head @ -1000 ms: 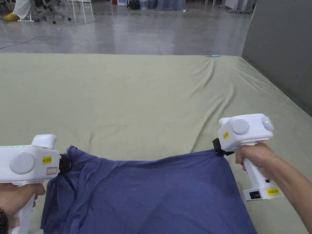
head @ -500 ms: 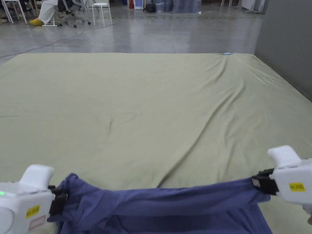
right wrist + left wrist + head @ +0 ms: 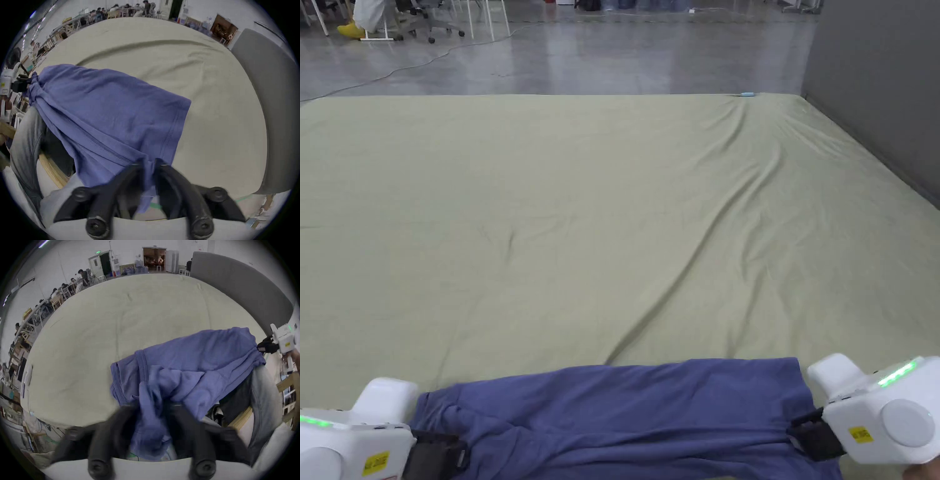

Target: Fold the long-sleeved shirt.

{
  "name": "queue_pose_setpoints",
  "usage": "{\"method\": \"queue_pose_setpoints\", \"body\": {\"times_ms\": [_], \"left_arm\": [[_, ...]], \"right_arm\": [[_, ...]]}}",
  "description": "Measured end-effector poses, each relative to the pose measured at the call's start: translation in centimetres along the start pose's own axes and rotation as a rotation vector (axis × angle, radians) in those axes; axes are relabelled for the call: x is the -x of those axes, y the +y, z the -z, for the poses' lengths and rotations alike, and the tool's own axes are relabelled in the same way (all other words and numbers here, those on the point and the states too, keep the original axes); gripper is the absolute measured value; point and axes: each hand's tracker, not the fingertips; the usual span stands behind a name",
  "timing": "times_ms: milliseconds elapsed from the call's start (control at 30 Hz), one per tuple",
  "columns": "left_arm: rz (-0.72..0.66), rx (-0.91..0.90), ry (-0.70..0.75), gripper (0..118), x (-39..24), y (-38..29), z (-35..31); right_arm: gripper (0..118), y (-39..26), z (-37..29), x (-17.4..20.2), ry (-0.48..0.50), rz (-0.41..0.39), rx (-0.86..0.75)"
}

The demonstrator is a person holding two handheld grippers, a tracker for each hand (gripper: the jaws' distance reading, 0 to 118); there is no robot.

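Loads of room here. The green sheet [image 3: 600, 206] over the worktop runs open across the whole middle and top of the head view, just soft wrinkles, so a hand could sweep anywhere up there. The only thing lying on it is the blue shirt [image 3: 625, 412], bunched along the bottom edge. A tiny blue object [image 3: 747, 95] sits at the far edge, upper right. The grey wall [image 3: 875, 81] closes off the right side of the frame. Chairs [image 3: 456, 19] and a cable [image 3: 394, 70] are way off on the floor, upper left.
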Motion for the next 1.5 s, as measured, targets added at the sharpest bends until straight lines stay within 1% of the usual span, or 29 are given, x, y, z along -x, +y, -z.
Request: {"method": "queue_pose_setpoints", "body": {"times_ms": [33, 67, 100, 200, 233, 267, 300, 333, 367, 400, 500, 600, 633, 667, 700, 733, 767, 867, 933, 1000, 1067, 1100, 1200, 1300, 1367, 1400, 1433, 1467, 1500], "left_arm": [[-0.015, -0.018, -0.017, 90, 0.3, 0.1, -1.1], [-0.038, -0.077, -0.050, 110, 0.6, 0.3, -2.5], [-0.060, -0.121, -0.069, 115, 0.7, 0.5, -4.1], [-0.136, -0.241, -0.067, 114, 1.4, 1.3, -7.2], [-0.148, -0.274, -0.080, 105, 1.6, 1.6, -7.7], [-0.157, -0.288, -0.094, 76, 1.8, 1.8, -7.7], [-0.180, -0.289, -0.098, 60, 1.9, 1.9, -7.3], [-0.220, -0.274, -0.105, 41, 2.6, 1.7, -7.2], [-0.224, -0.288, -0.158, 23, 2.4, 2.0, -7.0], [-0.226, -0.250, -0.176, 0, 2.7, 1.9, -6.7], [-0.288, -0.249, -0.184, 0, 3.7, 1.2, -5.6], [-0.491, -0.196, -0.306, 0, 7.1, -0.2, -3.5], [-0.539, -0.159, -0.341, 13, 7.6, -0.5, -2.3], [-0.562, -0.117, -0.376, 54, 8.4, -1.2, -1.4], [-0.629, -0.116, -0.426, 101, 8.9, -2.3, -0.3], [-0.661, -0.143, -0.457, 116, 9.4, -2.7, 0.7], [-0.671, -0.109, -0.510, 115, 9.3, -2.2, 1.8], [-0.714, -0.051, -0.575, 115, 9.1, -2.6, 5.4], [-0.751, -0.031, -0.699, 115, 9.5, -3.4, 7.1], [-0.756, -0.135, -0.765, 115, 8.9, -3.0, 7.6], [-0.805, -0.096, -0.816, 116, 8.7, -2.7, 8.8], [-0.827, -0.119, -0.844, 116, 8.2, -2.5, 9.1], [-0.741, -0.096, -0.862, 116, 6.8, -1.3, 10.4], [-0.628, -0.092, -0.813, 116, 6.3, -0.9, 10.6], [-0.588, -0.060, -0.697, 114, 6.6, -0.8, 10.7], [-0.586, -0.010, -0.668, 101, 6.8, -1.0, 10.9], [-0.600, -0.056, -0.705, 37, 5.7, -1.1, 10.1], [-0.579, -0.080, -0.702, 15, 5.4, -0.7, 9.5], [-0.542, -0.096, -0.667, 16, 5.4, -0.4, 9.1]], "right_arm": [[79, 0.3, -1.2, -0.2, -0.015, 0.003, -0.014], [99, 0.5, -2.8, -0.3, -0.016, 0.011, -0.065], [102, 1.0, -4.4, -0.4, -0.025, 0.026, -0.112], [101, 2.5, -8.3, -0.1, -0.012, 0.084, -0.253], [88, 3.0, -9.1, 0.2, 0.006, 0.104, -0.284], [59, 3.4, -9.6, 0.5, 0.017, 0.112, -0.305], [59, 3.9, -9.7, 0.9, 0.030, 0.131, -0.318], [47, 4.3, -9.8, 1.3, 0.038, 0.136, -0.326], [32, 4.6, -9.9, 1.3, 0.052, 0.128, -0.330], [0, 4.9, -10.1, 1.5, 0.077, 0.117, -0.331], [0, 5.0, -10.5, 2.2, 0.094, 0.118, -0.342], [0, 4.6, -10.9, 2.8, 0.100, 0.102, -0.342], [0, 4.5, -10.9, 2.9, 0.101, 0.096, -0.339], [0, 4.4, -10.9, 2.9, 0.102, 0.093, -0.337], [0, 4.3, -10.8, 2.9, 0.102, 0.092, -0.333], [0, 4.2, -10.8, 3.4, 0.102, 0.093, -0.328], [0, 4.1, -10.7, 3.4, 0.105, 0.093, -0.317], [0, 4.0, -10.4, 3.9, 0.100, 0.089, -0.304], [0, 4.1, -10.2, 3.8, 0.103, 0.102, -0.298], [0, 4.1, -10.0, 4.1, 0.106, 0.114, -0.295], [0, 4.2, -9.8, 4.2, 0.107, 0.117, -0.289], [0, 4.3, -9.7, 4.3, 0.108, 0.118, -0.288], [0, 4.5, -9.3, 4.5, 0.119, 0.119, -0.279], [0, 4.5, -9.1, 4.8, 0.124, 0.114, -0.272], [0, 4.5, -9.0, 4.8, 0.126, 0.111, -0.267], [0, 4.5, -9.0, 4.8, 0.125, 0.113, -0.264], [0, 4.5, -9.0, 4.8, 0.124, 0.113, -0.260], [0, 4.5, -9.0, 4.8, 0.123, 0.114, -0.260], [0, 4.6, -9.1, 4.8, 0.120, 0.116, -0.260]]}}
